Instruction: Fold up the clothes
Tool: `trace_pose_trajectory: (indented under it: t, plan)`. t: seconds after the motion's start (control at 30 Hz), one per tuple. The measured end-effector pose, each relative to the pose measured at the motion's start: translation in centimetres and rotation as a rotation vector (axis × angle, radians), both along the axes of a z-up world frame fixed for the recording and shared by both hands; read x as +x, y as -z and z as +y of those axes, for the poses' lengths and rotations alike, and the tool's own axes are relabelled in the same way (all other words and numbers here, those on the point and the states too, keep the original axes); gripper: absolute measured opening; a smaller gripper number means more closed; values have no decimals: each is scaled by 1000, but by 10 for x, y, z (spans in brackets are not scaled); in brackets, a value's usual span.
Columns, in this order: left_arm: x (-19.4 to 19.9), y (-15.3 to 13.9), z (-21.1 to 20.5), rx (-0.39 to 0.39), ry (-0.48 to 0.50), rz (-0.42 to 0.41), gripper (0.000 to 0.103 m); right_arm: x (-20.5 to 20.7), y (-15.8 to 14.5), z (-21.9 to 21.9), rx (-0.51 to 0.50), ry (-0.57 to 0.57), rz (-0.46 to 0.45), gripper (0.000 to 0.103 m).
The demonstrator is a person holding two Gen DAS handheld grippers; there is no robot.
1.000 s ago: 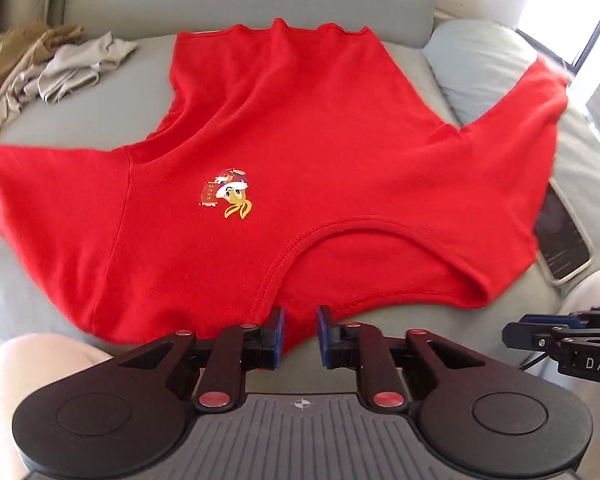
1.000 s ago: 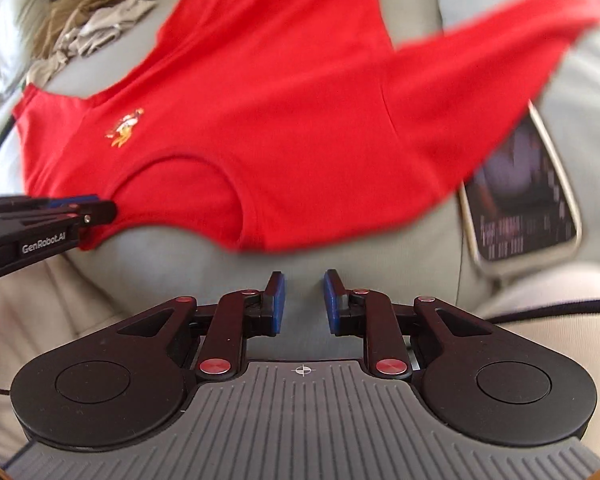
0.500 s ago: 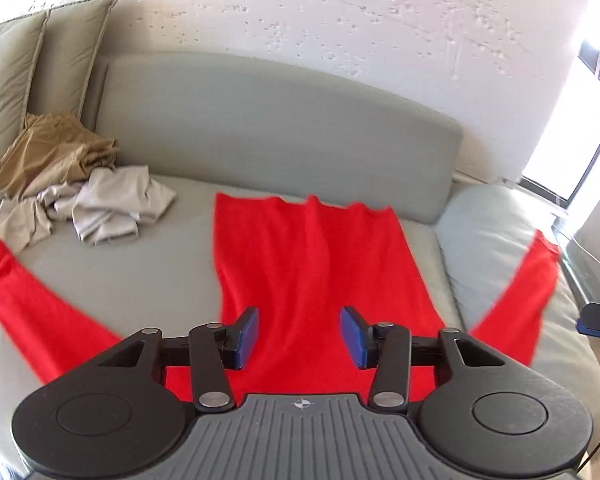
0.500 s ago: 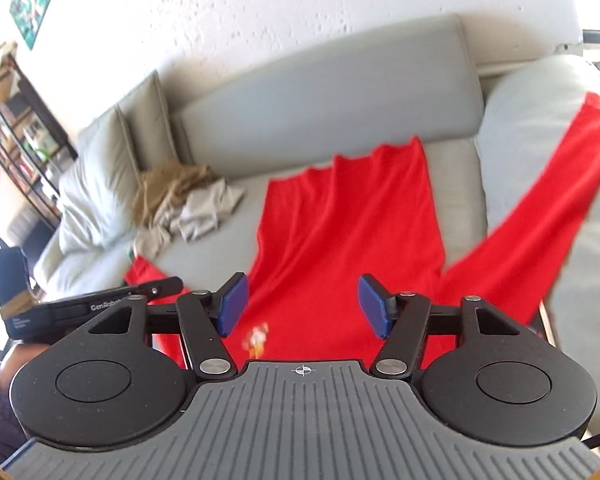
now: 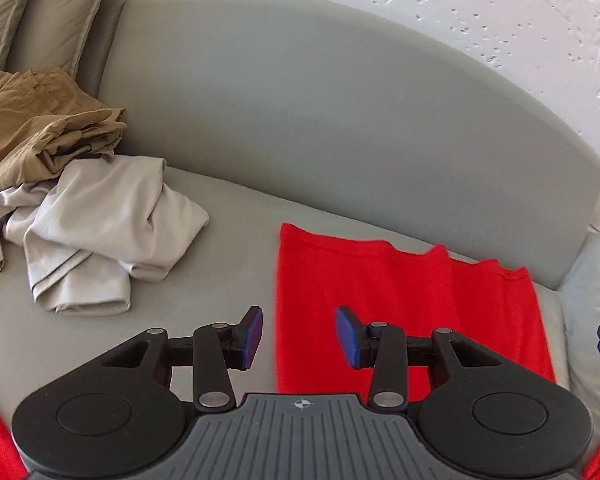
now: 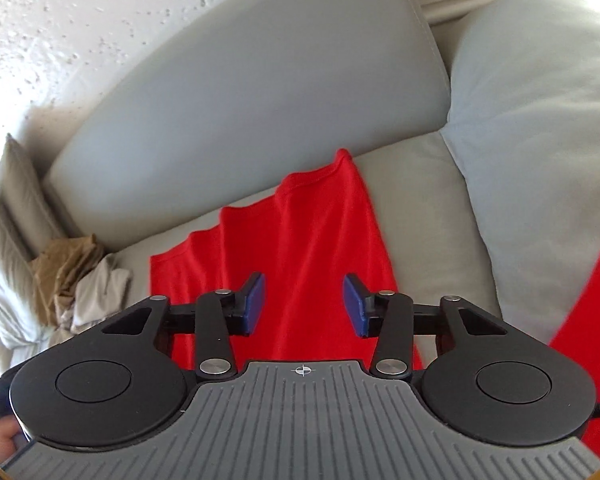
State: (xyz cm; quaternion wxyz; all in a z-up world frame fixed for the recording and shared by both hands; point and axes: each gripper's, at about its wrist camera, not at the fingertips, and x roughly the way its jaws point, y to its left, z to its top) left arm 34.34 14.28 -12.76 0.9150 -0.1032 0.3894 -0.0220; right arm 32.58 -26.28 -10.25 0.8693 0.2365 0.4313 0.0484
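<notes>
Hovering above the sofa (image 5: 340,128), both tools are now looking toward the backrest rather than down at the collar, as they were a second ago. The red shirt (image 5: 400,312) is lying spread on the seat cushion, its hem reaching the foot of the backrest, sleeves trailing off to either side. The left gripper (image 5: 299,336) is standing parted and empty. The right gripper (image 6: 304,304) has just been narrowing from a wider gap, with nothing between its pads. My reading: the flattening is finished and both tools are repositioning for the first fold.

Edges: the shirt's left side edge is running straight under the left tool. Open cushion is lying between it and the crumpled beige garment (image 5: 100,232) and tan garment (image 5: 40,132) at the far left. A pale pillow (image 6: 540,120) is crowding the right side.
</notes>
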Motion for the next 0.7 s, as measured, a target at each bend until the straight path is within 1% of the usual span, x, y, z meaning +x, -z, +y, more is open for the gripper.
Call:
trace_pose_trajectory:
  t: [0.03,0.1,0.17,0.27,0.37,0.47,0.5,0.53,0.57,0.6,0.63,0.7]
  plan:
    - [14,8,3,2,3,-12,39,16,8,-2,-16,2,-11,41]
    - [37,22,7,-18,5,-14,39,45,24,-5,-43,8,-32,41]
    - [58,35,10,-44,7,-10,39,73,40,-12,-49,28,-42,41]
    - [81,52,11,-53,21,-12,39,107,62,-19,-51,42,-45,39]
    - [94,64,9,-52,49,-8,37,132,78,-21,-40,20,-43,39]
    - [100,67,3,-41,82,-28,35,153,93,-23,-23,6,-32,39]
    - [102,66,0,-35,94,-28,29,159,97,-23,-20,2,-27,39]
    - [104,66,-2,-25,107,-29,0,163,100,-22,-22,-9,-29,33]
    - [105,63,-4,0,122,-38,2,166,101,-19,-37,-34,-36,17]
    - [105,59,-6,25,133,-51,1,169,102,-15,-61,-62,-35,7]
    - [104,54,-5,48,122,-87,1,170,102,-10,-91,-86,-46,5]
    - [101,45,-3,93,98,-152,1,163,94,-5,-173,-81,-114,5]
